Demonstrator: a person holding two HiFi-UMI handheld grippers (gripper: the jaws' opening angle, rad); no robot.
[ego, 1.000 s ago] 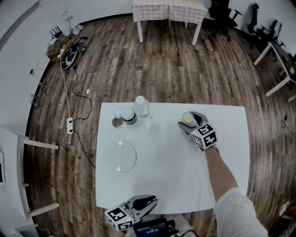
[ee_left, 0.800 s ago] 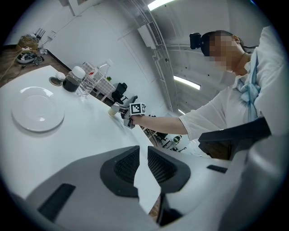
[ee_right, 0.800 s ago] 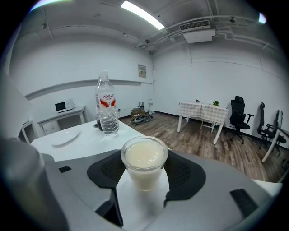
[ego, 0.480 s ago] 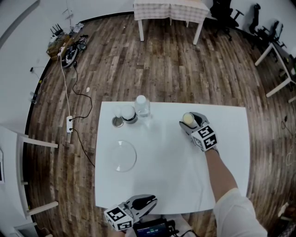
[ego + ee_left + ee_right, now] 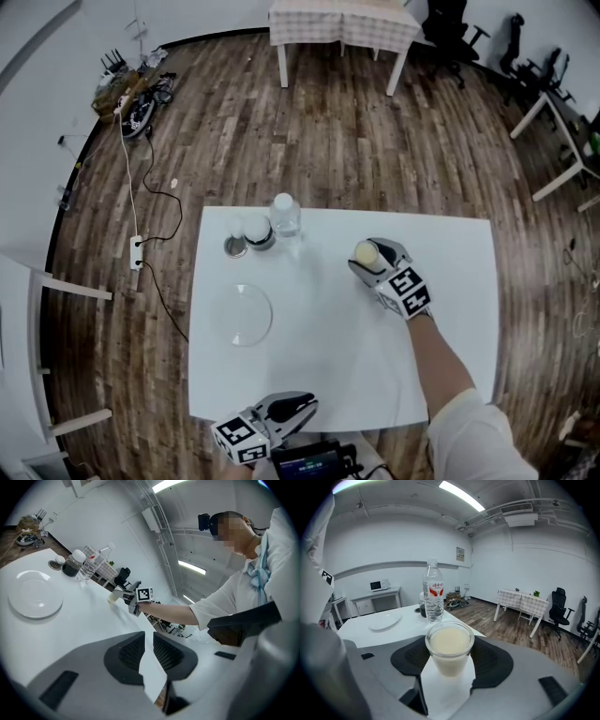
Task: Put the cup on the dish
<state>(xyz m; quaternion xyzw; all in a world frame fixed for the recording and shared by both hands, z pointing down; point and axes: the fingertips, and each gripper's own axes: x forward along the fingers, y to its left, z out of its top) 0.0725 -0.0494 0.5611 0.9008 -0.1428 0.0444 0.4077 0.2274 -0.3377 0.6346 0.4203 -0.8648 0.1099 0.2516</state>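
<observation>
The right gripper (image 5: 450,654) has its jaws set wide around the cup (image 5: 450,641), with the pads pressed on its two sides. The jaws have just been closing, with the cup between them. The cup is clear, filled with a pale, milky liquid, and sits upright in the grip. It is well to the right of the dish (image 5: 242,315) and a little farther from the person. Whether its base is clear of the table (image 5: 328,370) I cannot tell. As I judge it, the grasp is made and the carry is what is left: the cup has to cross the bare stretch of table to the dish, be set down on it upright, and be let go. The dish itself is empty.

The right forearm (image 5: 442,361) reaches out from the near-right side. The gripper is tipped somewhat downward with its marker cube (image 5: 405,289) on top, and its jaws are aimed past the far-right side of the dish, toward a water bottle (image 5: 286,216). The left gripper (image 5: 309,407) rests at the near table edge, nearer the person than the dish and slightly right of it. Its jaws are drawn close with only a slit between them and nothing in it. Beyond the dish, beside the bottle, stand a dark jar (image 5: 260,232) and a small lid (image 5: 236,247), all apart from the dish
</observation>
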